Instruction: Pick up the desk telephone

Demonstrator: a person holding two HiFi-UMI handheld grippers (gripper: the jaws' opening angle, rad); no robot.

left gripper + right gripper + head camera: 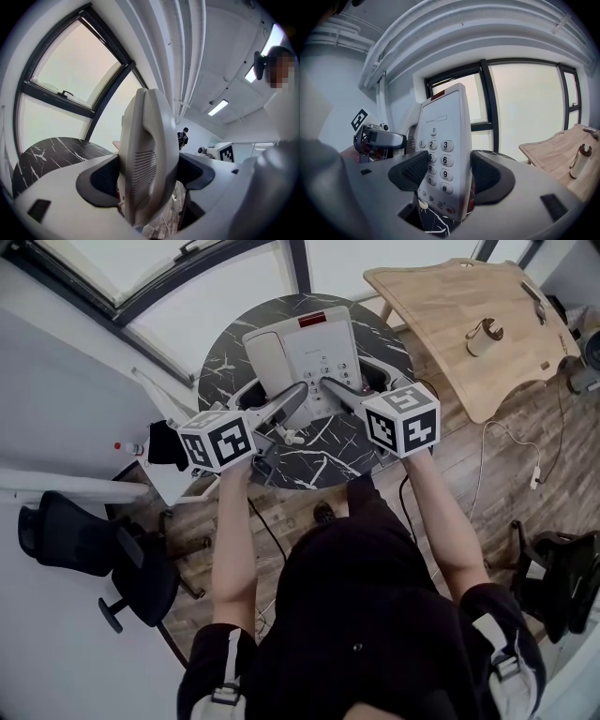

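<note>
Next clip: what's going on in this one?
A person stands over a round black marble table with a gripper in each hand, both closed on a white desk telephone. The left gripper has its fingers clamped on the handset side, and the right gripper clamps the keypad side. These views do not show whether the telephone is clear of the tabletop.
</note>
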